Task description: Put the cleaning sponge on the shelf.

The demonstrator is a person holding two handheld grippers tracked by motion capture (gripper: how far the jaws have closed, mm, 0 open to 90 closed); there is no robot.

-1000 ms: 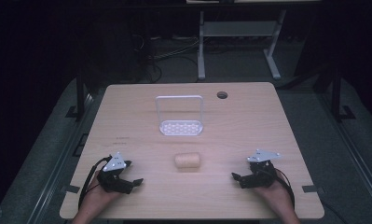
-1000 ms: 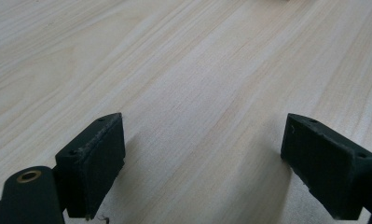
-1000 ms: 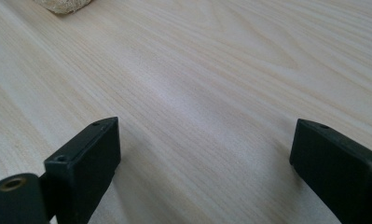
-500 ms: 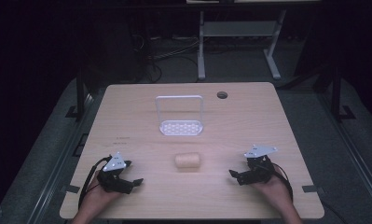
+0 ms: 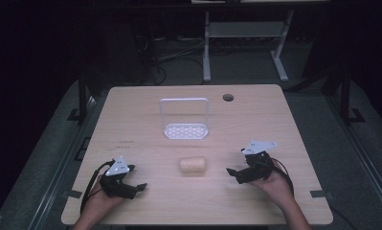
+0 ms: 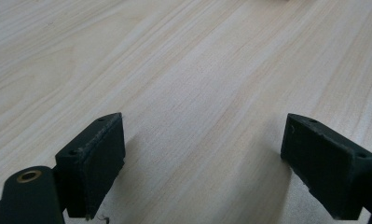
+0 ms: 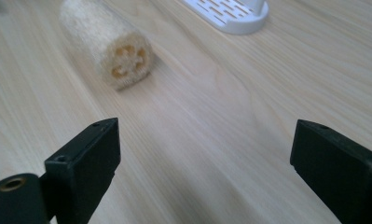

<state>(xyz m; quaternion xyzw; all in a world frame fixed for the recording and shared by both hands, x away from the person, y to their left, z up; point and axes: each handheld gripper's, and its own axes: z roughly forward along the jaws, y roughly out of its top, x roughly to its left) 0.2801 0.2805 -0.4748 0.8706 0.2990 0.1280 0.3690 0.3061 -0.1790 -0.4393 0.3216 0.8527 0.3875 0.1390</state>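
Pale wood-grain table (image 5: pixel 131 110) lit from above, round cable hole (image 5: pixel 228 97) near its far right corner, dark grey floor (image 5: pixel 50 158) around it, white metal stand (image 5: pixel 246 33) and loose cables (image 5: pixel 174 55) behind, room beyond dark

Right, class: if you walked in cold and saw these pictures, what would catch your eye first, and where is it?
Probably the pale loofah roll lying on its side mid-table, its holey end facing the right tool. Behind it, apart from it, stands a white slotted rack with a tall loop handle. Both tools rest near the table's front edge, jaws wide open; the left tool faces bare wood.
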